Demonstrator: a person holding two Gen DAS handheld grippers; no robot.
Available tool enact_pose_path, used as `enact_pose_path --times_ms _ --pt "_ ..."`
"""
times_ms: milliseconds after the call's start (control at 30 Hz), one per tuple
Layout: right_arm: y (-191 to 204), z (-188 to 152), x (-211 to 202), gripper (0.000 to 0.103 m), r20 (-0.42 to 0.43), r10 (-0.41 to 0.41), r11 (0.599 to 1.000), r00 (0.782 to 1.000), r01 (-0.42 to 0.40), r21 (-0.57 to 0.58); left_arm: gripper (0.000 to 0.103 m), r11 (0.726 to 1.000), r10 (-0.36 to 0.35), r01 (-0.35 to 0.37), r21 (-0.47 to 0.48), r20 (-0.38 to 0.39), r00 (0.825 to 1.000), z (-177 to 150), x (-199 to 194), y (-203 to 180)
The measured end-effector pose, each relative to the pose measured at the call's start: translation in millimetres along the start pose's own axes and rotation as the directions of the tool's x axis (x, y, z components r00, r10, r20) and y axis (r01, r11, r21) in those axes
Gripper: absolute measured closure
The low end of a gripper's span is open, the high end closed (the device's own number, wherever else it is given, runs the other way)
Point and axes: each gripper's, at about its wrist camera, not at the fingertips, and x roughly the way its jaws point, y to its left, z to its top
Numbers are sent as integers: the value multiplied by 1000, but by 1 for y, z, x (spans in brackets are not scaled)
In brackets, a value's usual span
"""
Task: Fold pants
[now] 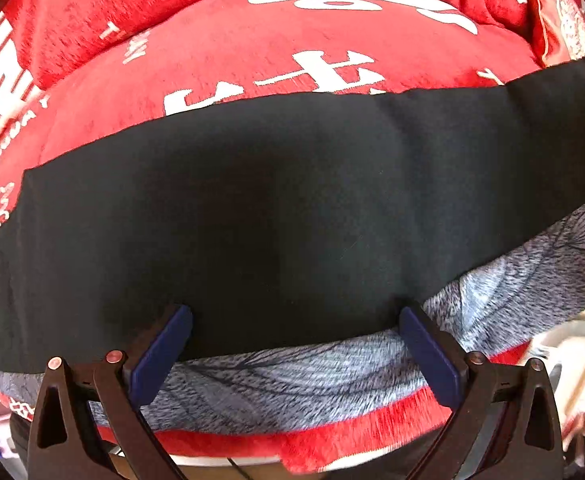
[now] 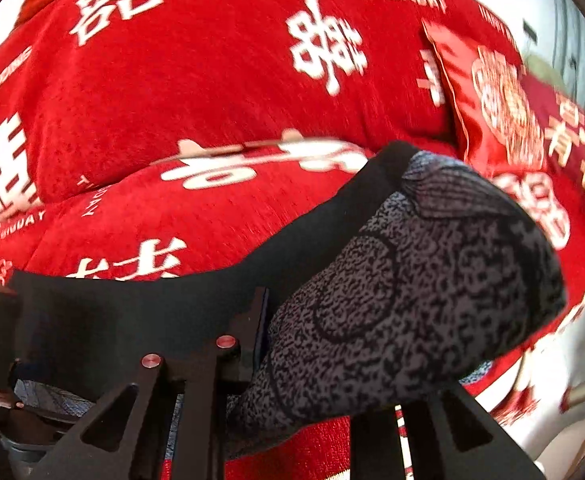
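The pants (image 1: 276, 216) are grey patterned fabric with a wide black band, lying across a red bedspread. In the left wrist view my left gripper (image 1: 294, 354) is open, its blue-padded fingers (image 1: 164, 352) spread at the near edge of the black band, above the grey patterned part (image 1: 292, 384). In the right wrist view my right gripper (image 2: 292, 360) is shut on the pants, and the grey patterned fabric (image 2: 412, 300) bunches over its right finger. The black band (image 2: 172, 296) stretches away to the left.
A red bedspread (image 1: 252, 48) with white characters covers the bed, also in the right wrist view (image 2: 212, 80). A red patterned pillow (image 2: 500, 112) lies at the right. The bed's near edge and floor (image 1: 572, 360) show at the lower right.
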Motion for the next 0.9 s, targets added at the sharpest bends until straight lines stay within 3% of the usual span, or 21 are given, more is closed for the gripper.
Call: enact_pose_path --times_ms 33,167,333,400,567,700,900 --pt "10 2 -7 83 17 -5 1000 1000 5 -29 0 1000 -21 21 -21 9 1000 1 -6 11" --pt "61 3 -28 83 72 -14 984 997 27 -176 0 993 7 0 -116 62 998 5 -25 65" --pt "133 -1 -31 83 59 -6 935 998 27 -354 0 972 10 5 -237 62 998 4 -29 130" --pt "162 -8 -30 83 42 2 909 999 16 -417 0 957 23 -5 -290 61 998 -1 -27 158" --pt "212 -34 -21 83 -26 31 864 999 -39 -502 0 894 -20 36 -447 42 999 -16 -20 227" --pt "244 -55 1 83 -68 -16 828 998 -25 -560 0 876 -35 51 -480 42 998 -25 -16 243" --pt "254 -59 15 83 -83 -66 841 994 10 -541 0 880 -45 64 -471 52 998 -34 -17 243"
